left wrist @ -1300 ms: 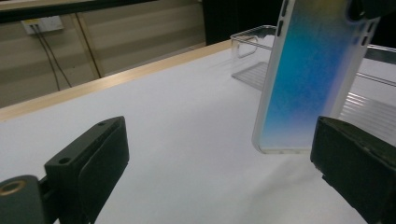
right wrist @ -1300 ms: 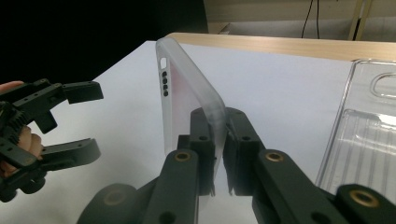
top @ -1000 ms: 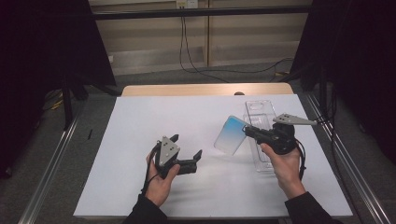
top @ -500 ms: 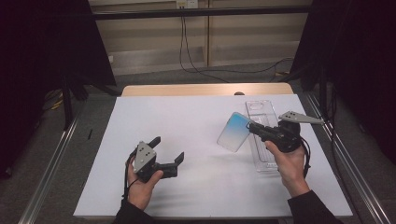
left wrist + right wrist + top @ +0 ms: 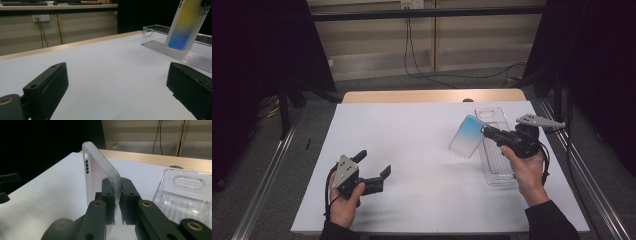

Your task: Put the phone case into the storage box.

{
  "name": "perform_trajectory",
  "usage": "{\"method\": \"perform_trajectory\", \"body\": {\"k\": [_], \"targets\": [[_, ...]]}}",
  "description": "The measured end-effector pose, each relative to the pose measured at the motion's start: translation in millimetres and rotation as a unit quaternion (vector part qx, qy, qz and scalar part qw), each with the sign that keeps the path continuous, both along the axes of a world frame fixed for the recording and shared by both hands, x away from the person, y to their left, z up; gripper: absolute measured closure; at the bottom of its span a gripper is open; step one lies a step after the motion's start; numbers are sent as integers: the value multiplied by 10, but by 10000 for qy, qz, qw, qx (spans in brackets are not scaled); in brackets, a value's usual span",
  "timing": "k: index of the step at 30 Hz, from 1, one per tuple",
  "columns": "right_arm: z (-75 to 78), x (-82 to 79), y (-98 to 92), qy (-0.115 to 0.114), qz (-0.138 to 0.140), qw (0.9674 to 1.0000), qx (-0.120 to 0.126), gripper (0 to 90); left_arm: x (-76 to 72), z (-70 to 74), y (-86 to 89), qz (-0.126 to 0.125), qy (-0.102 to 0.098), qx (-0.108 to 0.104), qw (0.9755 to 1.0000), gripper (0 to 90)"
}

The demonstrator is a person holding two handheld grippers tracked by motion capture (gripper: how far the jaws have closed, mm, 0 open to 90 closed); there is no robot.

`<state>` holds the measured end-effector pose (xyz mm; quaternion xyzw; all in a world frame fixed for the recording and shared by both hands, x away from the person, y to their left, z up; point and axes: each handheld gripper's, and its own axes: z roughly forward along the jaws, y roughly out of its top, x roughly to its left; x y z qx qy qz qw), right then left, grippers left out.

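Clearly, the right gripper (image 5: 486, 132) has its jaws clamped on the edge of a phone case (image 5: 467, 136), a translucent shell tinted blue at one end and pale at the other, which it holds lifted off the white table (image 5: 422, 130). From the right gripper view the case (image 5: 98, 172) stands on edge straight ahead of the jaws, its frosted rim pinched between the two black pads, with a row of small holes and a slot on the side wall facing the camera. Just to the right of that gripper and a little beyond it lies a clear plastic package tray (image 5: 182, 192), flat on the table, with a hang slot at its far end; in the high view the tray (image 5: 497, 160) sits beneath and beside the right hand (image 5: 527, 170). The left gripper (image 5: 374, 167) is well apart from the case, held low over the table by the left hand (image 5: 343, 200), its jaws spread wide with nothing between them. Looking along those open jaws, the case (image 5: 186, 23) hangs far ahead and to the right, tilted, above the tray's near wall (image 5: 160, 37).
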<state>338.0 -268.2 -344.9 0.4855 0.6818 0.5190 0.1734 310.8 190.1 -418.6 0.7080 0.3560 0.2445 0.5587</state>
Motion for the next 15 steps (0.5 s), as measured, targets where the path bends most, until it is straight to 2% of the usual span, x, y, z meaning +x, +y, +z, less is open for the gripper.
{"method": "perform_trajectory", "body": {"k": [1,5,7,9,11,15], "targets": [[9,4,-9,-16,2,10000,-7,825,-14,-4,28,21,-16,55,10000,30],[48,31,-47,-53,-32,10000,-39,825,-58,-31,111,115,21,38,9999,25],[58,49,-73,-47,-59,10000,-65,825,-80,-40,157,91,3,-63,9999,20],[71,62,-92,-45,-79,9999,-96,825,-105,-45,200,80,-25,-3,10000,20],[94,68,-106,-93,-91,9999,-113,825,-134,-63,242,97,18,-63,9999,20],[139,85,-160,-134,-137,9997,-128,825,-157,-81,277,151,33,-18,9999,22]]}}
